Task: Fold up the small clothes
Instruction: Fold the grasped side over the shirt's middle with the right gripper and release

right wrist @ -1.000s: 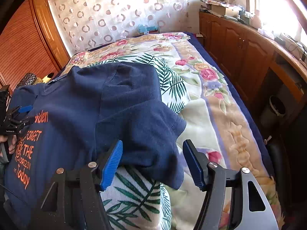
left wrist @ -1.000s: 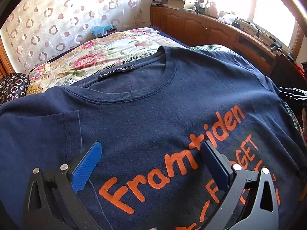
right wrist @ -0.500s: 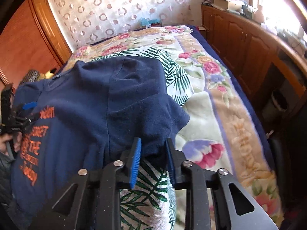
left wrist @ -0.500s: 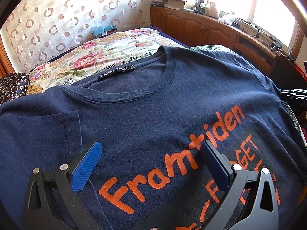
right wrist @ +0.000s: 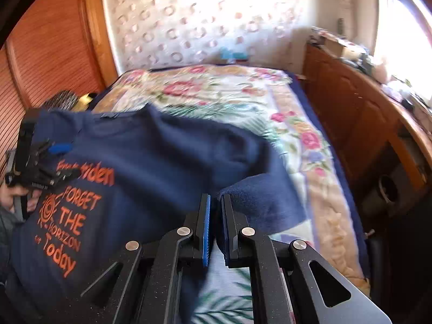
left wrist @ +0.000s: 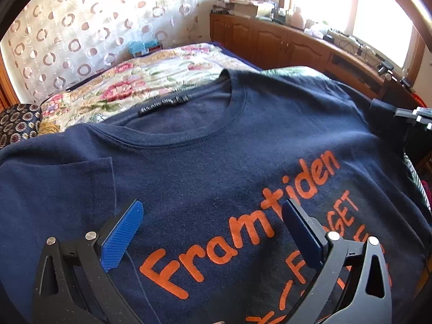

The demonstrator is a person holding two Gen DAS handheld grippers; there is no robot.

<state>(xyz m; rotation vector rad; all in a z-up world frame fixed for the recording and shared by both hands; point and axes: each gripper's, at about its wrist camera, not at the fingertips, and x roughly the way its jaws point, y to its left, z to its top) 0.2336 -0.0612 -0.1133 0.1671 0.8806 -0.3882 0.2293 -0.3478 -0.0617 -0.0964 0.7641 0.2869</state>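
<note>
Here my right claw (right wrist: 214, 226) was clenched on the sleeve (right wrist: 259, 199) of the T-shirt (right wrist: 151, 162), at frame centre; the shirt body extended toward the left of the frame across the bed (right wrist: 310, 140). My left claw (left wrist: 210, 232) hung released over the chest print.

Your navy blue cotton T-shirt (left wrist: 216, 162) lies face up across the floral bedspread, round collar and neck label toward the headboard. Its orange print reads "Framtiden" at the chest, with "FORGET THE HORIZON" and "Today" beside a sun motif lower down. One short sleeve lies flat, its hem seam showing. The other sleeve (right wrist: 256, 202) is lifted and bunched, raised off the bed.
</note>
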